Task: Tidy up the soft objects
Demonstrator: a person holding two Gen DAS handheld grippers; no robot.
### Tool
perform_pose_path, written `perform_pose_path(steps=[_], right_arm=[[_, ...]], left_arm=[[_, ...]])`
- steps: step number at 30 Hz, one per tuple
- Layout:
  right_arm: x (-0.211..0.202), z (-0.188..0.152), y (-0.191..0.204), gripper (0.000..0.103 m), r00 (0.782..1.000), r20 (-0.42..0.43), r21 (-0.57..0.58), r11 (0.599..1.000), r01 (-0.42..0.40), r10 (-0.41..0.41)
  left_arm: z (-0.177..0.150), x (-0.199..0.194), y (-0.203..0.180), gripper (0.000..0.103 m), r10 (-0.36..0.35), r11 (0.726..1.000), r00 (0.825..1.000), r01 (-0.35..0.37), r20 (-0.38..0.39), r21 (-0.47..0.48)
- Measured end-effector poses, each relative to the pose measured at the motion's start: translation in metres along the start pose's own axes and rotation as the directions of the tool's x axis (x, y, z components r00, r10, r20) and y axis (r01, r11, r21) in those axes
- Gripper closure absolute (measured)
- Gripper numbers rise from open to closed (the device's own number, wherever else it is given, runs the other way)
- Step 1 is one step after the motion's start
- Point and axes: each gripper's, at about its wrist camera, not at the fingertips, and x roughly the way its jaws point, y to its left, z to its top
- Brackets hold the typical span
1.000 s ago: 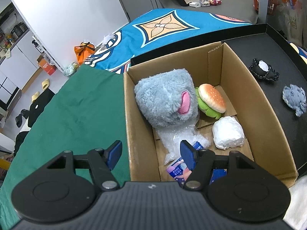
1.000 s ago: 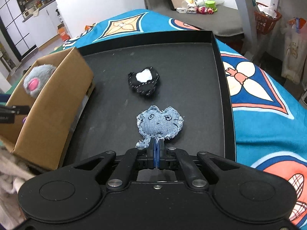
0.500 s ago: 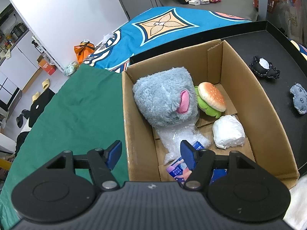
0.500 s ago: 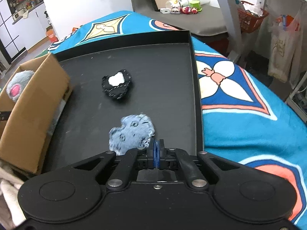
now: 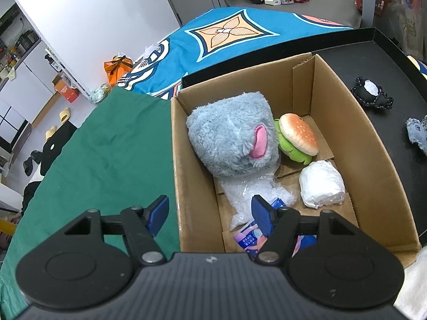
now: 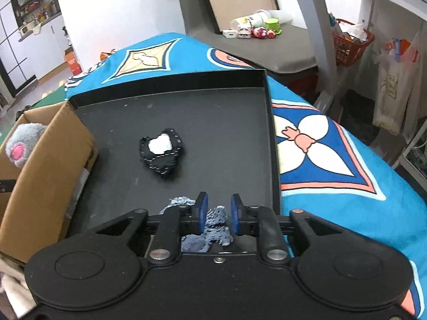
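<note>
An open cardboard box (image 5: 373,160) holds a grey plush (image 5: 229,136), a burger plush (image 5: 299,136), a white wrapped bundle (image 5: 320,184), bubble wrap and a blue-pink packet (image 5: 248,237). My left gripper (image 5: 210,210) is open and straddles the near end of the box's left wall. On the black tray (image 6: 213,106) lie a black toy with a white patch (image 6: 161,156) and a denim toy (image 6: 217,218). My right gripper (image 6: 218,202) hangs over the denim toy with its jaws opening. The toy shows between the pads, and they do not press on it.
The tray sits on a blue patterned cloth (image 6: 333,165), with the box (image 6: 50,160) against its left side. A green cloth (image 5: 101,160) lies left of the box. A grey bench with small items (image 6: 253,30) stands behind. A pale towel (image 6: 10,288) lies at the box's near corner.
The right gripper's jaws have parted from fully shut. The denim toy, earlier in front of the fingertips, now sits between and under them. The left gripper has kept still.
</note>
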Motion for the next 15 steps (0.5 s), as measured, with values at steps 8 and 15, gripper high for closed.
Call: perform_pose_path(steps=[8, 15], right_arm=[[-0.001, -0.006, 0.018, 0.057, 0.998, -0.019, -0.014, 0.998, -0.059, 0.059], [0.008, -0.014, 0.038, 0.057, 0.995, -0.057, -0.063, 0.995, -0.083, 0.08]], left_arm=[[-0.002, -0.002, 0.001, 0.036, -0.002, 1.0, 1.0, 0.002, 0.003, 0.001], [-0.003, -0.004, 0.002, 0.036, -0.006, 1.0, 1.0, 0.006, 0.006, 0.001]])
